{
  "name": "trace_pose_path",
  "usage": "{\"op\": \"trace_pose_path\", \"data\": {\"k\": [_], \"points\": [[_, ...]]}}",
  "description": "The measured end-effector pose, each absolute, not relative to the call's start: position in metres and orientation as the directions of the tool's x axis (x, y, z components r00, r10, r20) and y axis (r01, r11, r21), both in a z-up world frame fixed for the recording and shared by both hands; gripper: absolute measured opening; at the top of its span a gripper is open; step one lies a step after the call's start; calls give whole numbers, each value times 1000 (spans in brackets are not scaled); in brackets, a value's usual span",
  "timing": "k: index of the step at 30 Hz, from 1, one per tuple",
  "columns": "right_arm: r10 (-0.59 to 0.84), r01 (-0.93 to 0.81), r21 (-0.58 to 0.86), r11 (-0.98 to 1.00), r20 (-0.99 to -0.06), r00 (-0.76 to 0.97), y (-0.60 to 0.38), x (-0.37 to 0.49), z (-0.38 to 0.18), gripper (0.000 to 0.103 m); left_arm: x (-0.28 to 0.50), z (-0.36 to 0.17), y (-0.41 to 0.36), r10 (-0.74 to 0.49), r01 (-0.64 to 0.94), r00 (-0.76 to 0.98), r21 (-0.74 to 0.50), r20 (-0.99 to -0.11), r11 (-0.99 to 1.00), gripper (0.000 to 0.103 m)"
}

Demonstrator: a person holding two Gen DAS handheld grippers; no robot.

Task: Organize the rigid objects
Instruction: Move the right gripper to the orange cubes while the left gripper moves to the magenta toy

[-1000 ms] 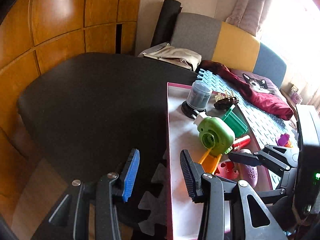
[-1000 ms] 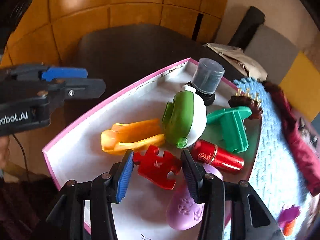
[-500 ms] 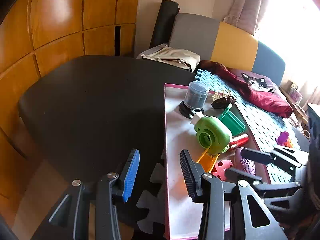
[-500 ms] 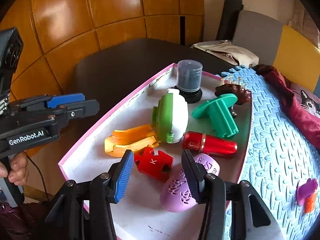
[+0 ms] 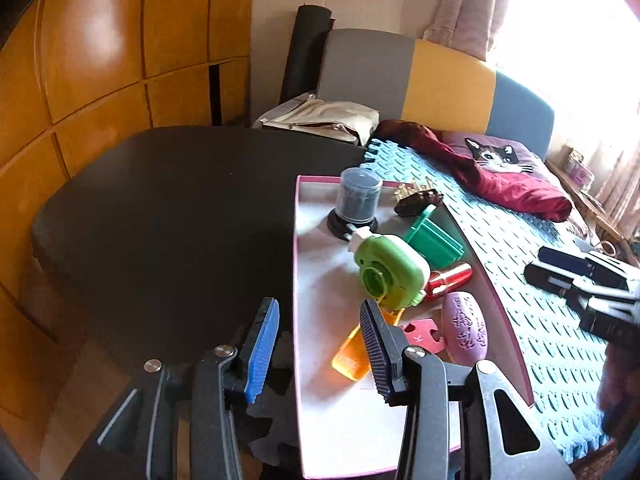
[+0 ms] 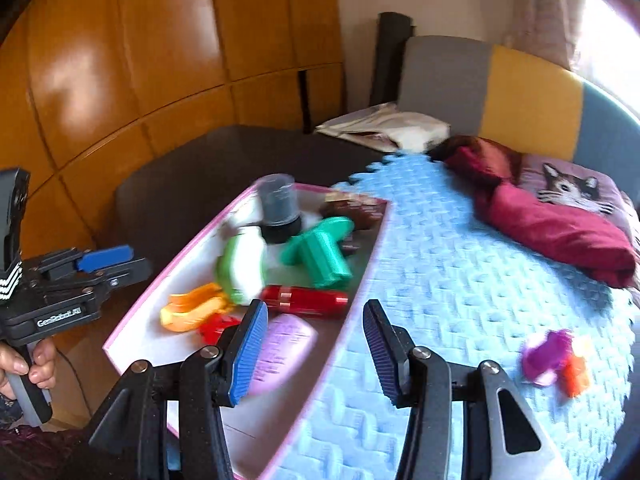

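Toys, small rigid ones, fill a pink-rimmed tray (image 6: 160,276) that rests half on the dark surface (image 5: 160,216) and half on the blue foam mat (image 6: 460,300) of the bed. One purple and orange toy (image 6: 556,356) lies alone on the mat, well apart from the tray.

My right tongs (image 6: 316,348) are open and empty, hanging over the tray's right rim, between the lilac soap-shaped piece (image 6: 280,352) and the mat. My left tongs (image 5: 320,348) are also open and empty, straddling the tray's left rim near the orange clip (image 5: 352,356).

Risks, as I judge them: the right view is blurred, so a quick reach for the lone toy could miss or knock it further across the soft mat. The tray bridges two levels, so a bump on its rim could tip it and spill the pile. The red tube (image 6: 308,300) is round and could roll if nudged. The green pieces (image 6: 320,252) lean on each other and may shift.

Readable writing: the left tongs' body reads "GenRobot.AI", soft in the right view. The red puzzle piece (image 5: 420,334) carries a letter K. The lilac piece has raised script I cannot read.
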State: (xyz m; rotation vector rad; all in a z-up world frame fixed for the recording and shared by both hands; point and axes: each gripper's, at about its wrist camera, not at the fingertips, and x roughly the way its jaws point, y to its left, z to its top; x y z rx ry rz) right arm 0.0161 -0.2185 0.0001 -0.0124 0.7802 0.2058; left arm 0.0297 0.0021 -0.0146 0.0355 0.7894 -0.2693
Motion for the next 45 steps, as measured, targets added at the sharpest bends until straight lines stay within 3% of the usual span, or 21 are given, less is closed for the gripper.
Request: {"op": "trace_pose_path", "data": {"k": [8,13,17,19,23,35,45], "points": [[37,-33,19,999,-712,701,-296,6,3,50,27,-8,-21,-250,308,670,-44,-699,950,43],[-122,148,-24,989,-700,704,-365,-10,1,50,27,0,-40,-273,355,671,-24,-689,935,43],[-199,309,39,950,-687,699,-414,-27,-12,50,28,4,-61,-290,394,665,-6,-689,919,43],[-228,398,64,915,-732,642,-437,-28,-20,50,29,4,-74,-300,413,656,-2,-692,911,43],[-223,454,140,880,-723,654,-455,-33,-17,50,29,3,-100,-320,453,641,7,-697,892,43],[-259,538,134,832,-764,591,-470,-41,-25,50,32,-6,-173,-378,556,577,9,-724,831,48],[-302,659,212,722,-760,576,-501,-60,-24,50,43,-21,-250,-457,644,469,-61,-756,763,60]]}}
